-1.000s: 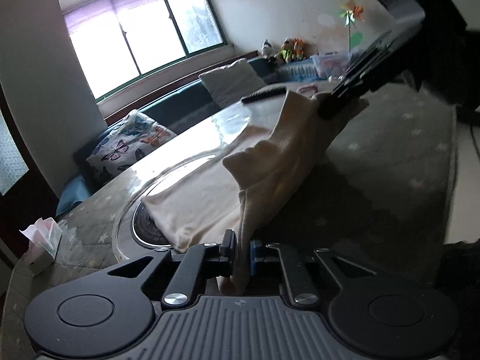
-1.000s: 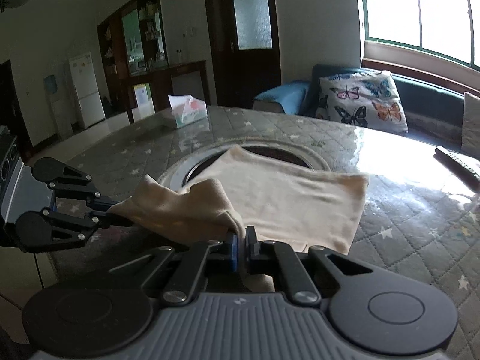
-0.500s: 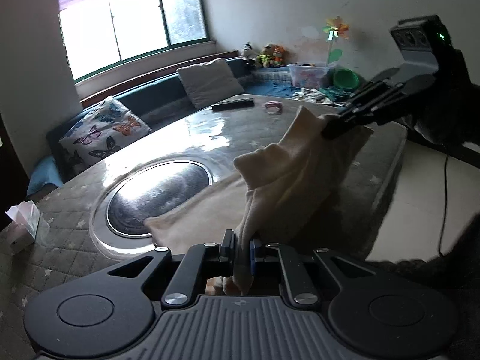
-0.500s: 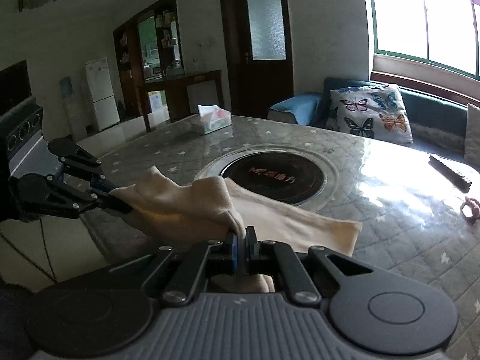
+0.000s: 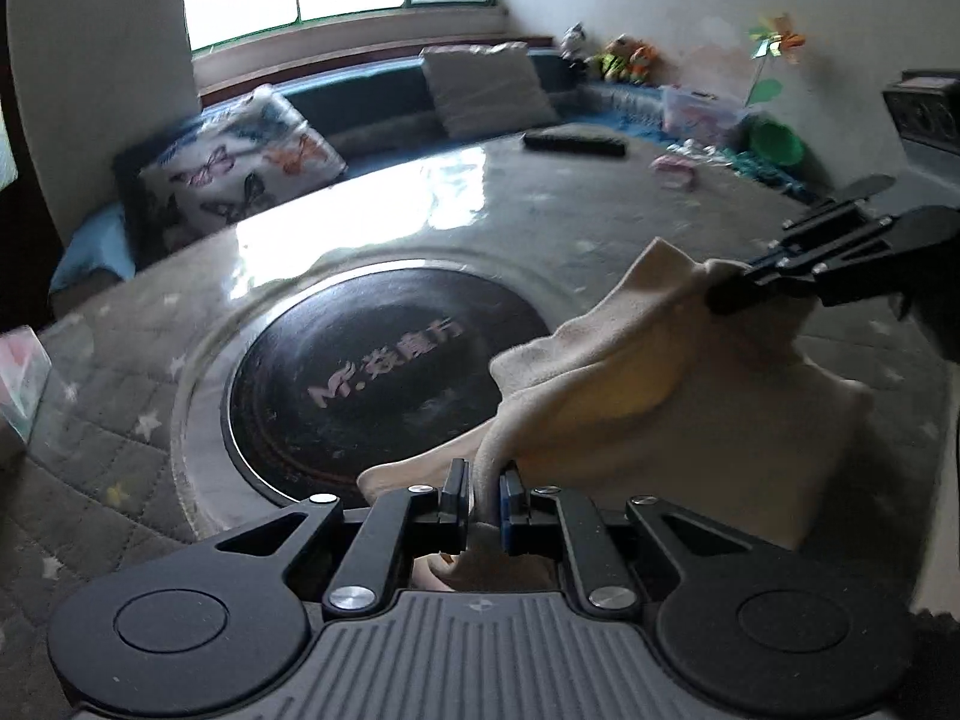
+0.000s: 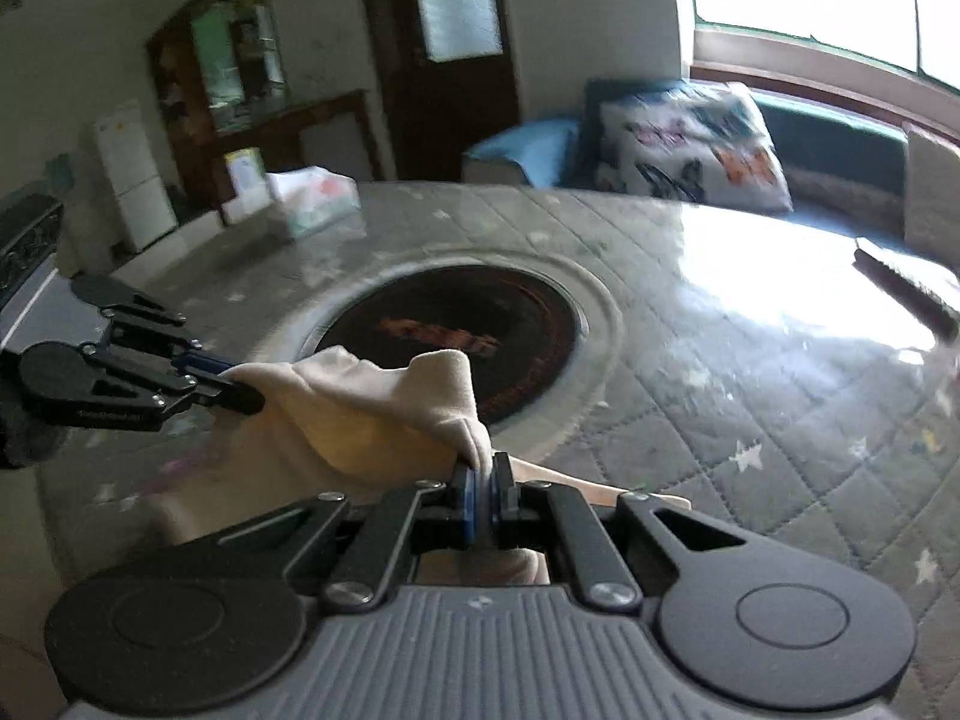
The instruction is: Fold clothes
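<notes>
Both grippers — left [image 5: 485, 495], right [image 6: 486, 501] — clamp tight on the beige cloth [image 5: 630, 384], lifted off the table [image 6: 720, 396]; no finished fold is visible yet.

A beige cloth [image 5: 606, 384] hangs bunched and sagging between the left gripper [image 5: 483, 495] and the right gripper [image 6: 486, 495], each pinching an edge.

The beige cloth garment's [image 5: 654, 396] lower part drops out of sight behind the gripper bodies. Motion blur smears the butterfly-print white cushion [image 6: 690, 144]. Clear tissue box [image 5: 18, 384] cropped at frame edge.
</notes>
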The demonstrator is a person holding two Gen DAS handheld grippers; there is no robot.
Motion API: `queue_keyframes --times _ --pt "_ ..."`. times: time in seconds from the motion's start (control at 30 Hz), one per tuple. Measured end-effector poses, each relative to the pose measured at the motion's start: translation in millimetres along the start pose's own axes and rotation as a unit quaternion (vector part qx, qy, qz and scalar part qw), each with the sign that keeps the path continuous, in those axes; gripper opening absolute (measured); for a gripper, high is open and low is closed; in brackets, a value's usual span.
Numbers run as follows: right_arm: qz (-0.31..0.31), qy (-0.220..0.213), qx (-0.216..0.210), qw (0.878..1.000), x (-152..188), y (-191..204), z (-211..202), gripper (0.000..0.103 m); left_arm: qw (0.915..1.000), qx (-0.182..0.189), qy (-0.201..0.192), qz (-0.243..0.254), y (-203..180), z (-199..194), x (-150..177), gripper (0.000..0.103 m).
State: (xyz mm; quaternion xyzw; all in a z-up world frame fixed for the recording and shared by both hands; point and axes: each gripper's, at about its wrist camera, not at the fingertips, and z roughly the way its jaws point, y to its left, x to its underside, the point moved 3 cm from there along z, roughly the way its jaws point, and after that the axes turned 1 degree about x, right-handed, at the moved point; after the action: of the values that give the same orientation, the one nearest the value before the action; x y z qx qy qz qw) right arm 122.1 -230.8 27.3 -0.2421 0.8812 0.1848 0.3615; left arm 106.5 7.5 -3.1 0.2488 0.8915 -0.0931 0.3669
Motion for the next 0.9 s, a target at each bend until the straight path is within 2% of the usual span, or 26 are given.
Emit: queue_keyframes --times 0.1,0.23,0.33,0.47,0.63,0.77,0.9 --pt "0.023 0.016 0.011 1.000 10 -12 21 0.005 0.9999 -0.004 0.009 -0.011 6 15 4 0.011" --pt "0.040 0.032 0.030 0.998 20 -24 38 0.013 0.9996 -0.017 0.002 -0.024 13 18 4 0.019" --pt "0.046 0.024 0.038 0.998 21 -27 34 0.021 0.9988 -0.036 -0.001 -0.034 20 15 2 0.022" --pt "0.034 -0.002 0.063 0.997 18 -20 20 0.021 0.9964 -0.059 -0.009 -0.060 33 10 -2 0.023" --pt "0.016 -0.023 0.028 0.999 10 1 13 0.020 0.9976 -0.008 -0.035 -0.059 14 -4 -14 0.022" --pt "0.007 -0.009 0.012 1.000 5 14 33 0.020 0.9991 0.018 -0.024 -0.029 -10 6 -23 0.022" --pt "0.017 0.000 0.025 1.000 5 12 50 0.020 0.9996 0.016 -0.002 -0.023 -17 30 -29 0.022"
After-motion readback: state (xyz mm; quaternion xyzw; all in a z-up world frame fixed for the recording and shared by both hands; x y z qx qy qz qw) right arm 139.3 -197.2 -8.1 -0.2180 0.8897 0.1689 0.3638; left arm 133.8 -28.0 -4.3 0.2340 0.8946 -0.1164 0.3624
